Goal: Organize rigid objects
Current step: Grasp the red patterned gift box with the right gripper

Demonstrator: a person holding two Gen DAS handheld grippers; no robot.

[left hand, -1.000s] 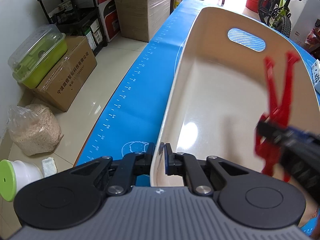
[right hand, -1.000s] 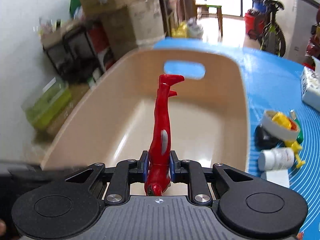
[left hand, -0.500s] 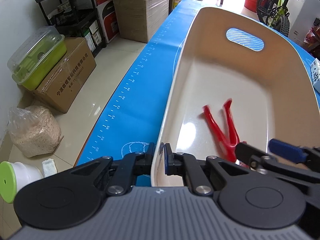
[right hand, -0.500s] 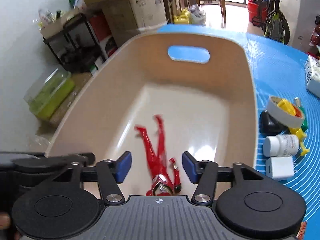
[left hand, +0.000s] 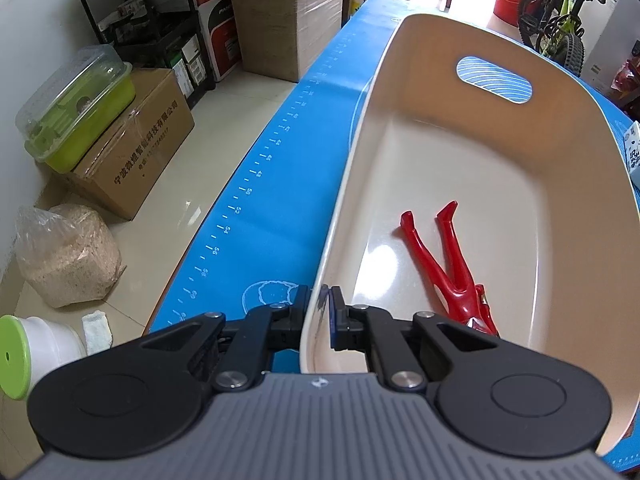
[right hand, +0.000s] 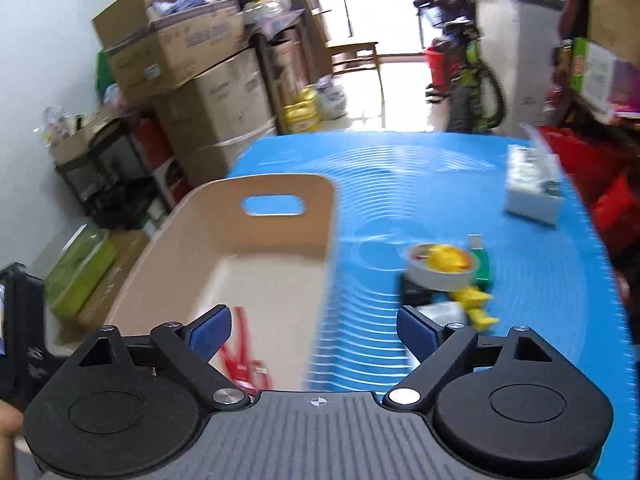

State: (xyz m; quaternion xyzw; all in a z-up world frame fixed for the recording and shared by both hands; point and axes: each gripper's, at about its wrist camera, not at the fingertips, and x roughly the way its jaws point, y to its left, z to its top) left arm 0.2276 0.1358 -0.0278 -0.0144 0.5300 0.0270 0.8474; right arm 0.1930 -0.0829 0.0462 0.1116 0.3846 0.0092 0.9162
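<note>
A cream bin with a handle slot stands on the blue mat. A red toy figure lies on the bin's floor, legs pointing away; it also shows in the right wrist view. My left gripper is shut on the bin's near rim. My right gripper is open and empty, above the bin's right wall. To its right on the mat lie a tape roll with a yellow toy, a green item and a white bottle.
A white box sits at the mat's far right. Left of the table are cardboard boxes, a green lidded container, a bag of granules and a shelf. A bicycle stands behind.
My right gripper opened and dropped the red figure into the bin, then pulled up and swung right towards the loose items. The left gripper kept its hold on the rim.
</note>
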